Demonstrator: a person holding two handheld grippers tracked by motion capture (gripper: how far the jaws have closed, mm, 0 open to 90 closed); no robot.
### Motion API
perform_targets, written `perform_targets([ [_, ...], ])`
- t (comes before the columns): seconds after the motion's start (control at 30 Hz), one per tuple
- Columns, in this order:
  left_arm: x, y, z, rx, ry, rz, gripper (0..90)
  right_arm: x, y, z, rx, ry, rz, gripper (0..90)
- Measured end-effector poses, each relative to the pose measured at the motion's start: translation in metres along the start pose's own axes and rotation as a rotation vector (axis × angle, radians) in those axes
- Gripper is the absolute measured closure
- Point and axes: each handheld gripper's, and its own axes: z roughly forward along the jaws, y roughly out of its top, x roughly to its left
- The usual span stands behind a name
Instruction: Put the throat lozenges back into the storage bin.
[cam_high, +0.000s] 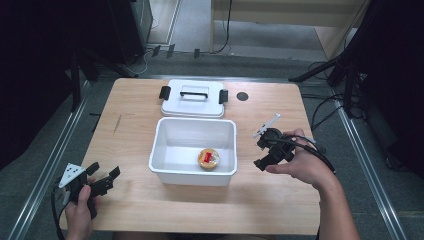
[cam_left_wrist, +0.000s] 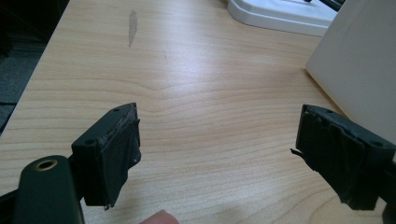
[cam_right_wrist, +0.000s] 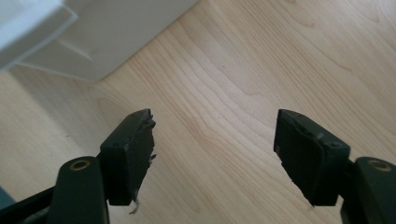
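Observation:
A white plastic bin (cam_high: 170, 172) stands in the middle of the wooden table (cam_high: 130, 140). Inside it lies a small round yellow item with a red label (cam_high: 208, 159). The bin's white lid (cam_high: 192, 107), with a black handle and black clips, lies flat behind the bin. My left gripper (cam_high: 104, 176) is held near the table's front left corner, open and empty. To the right of the bin, my right gripper (cam_high: 263, 152) is held open over bare wood. The bin's wall (cam_left_wrist: 355, 70) shows at right in the left gripper view, and its corner (cam_right_wrist: 93, 37) at upper left in the right gripper view.
A small dark round hole or grommet (cam_high: 242, 96) sits in the tabletop near the back right. Dark stands and cables surround the table on the floor. Bare wood lies left of the bin, with a grey smear (cam_left_wrist: 132, 27) on it.

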Motion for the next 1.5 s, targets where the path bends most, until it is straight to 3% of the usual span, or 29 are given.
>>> perform_targets([
  [0.07, 0.0, 0.0, 0.0, 0.0, 0.0, 0.0, 14.6, -0.003, -0.008, 0.006, -0.019, -0.017, 0.048, 26.6],
  [0.13, 0.0, 0.0, 0.0, -0.001, 0.0, 0.0, 14.6, -0.004, -0.011, 0.008, -0.031, -0.021, 0.052, 26.3],
  [0.3, 0.0, 0.0, 0.0, 0.0, 0.001, 0.0, 14.6, -0.01, -0.025, 0.015, -0.103, -0.086, 0.13, 23.5],
  [0.5, 0.0, 0.0, 0.0, 0.0, 0.002, 0.0, 14.6, -0.015, -0.046, 0.026, -0.244, -0.165, 0.24, 15.2],
  [0.73, 0.0, 0.0, 0.0, 0.0, 0.002, 0.001, 14.6, -0.02, -0.077, 0.043, -0.398, -0.206, 0.4, 12.4],
  [0.77, 0.0, 0.0, 0.0, 0.0, 0.002, 0.001, 14.6, -0.02, -0.077, 0.043, -0.398, -0.206, 0.4, 12.4],
  [0.9, 0.0, 0.0, 0.0, 0.0, 0.003, 0.001, 14.6, -0.024, -0.095, 0.05, -0.459, -0.224, 0.472, 11.5],
  [1.17, -0.001, 0.0, 0.0, 0.0, 0.004, 0.001, 14.6, -0.029, -0.123, 0.057, -0.511, -0.23, 0.529, 9.2],
  [1.27, -0.001, 0.0, 0.0, 0.0, 0.005, 0.001, 14.6, -0.031, -0.139, 0.058, -0.535, -0.253, 0.55, 9.1],
  [1.5, -0.001, 0.0, 0.0, 0.0, 0.006, 0.002, 14.6, -0.033, -0.162, 0.057, -0.532, -0.271, 0.585, 9.1],
])
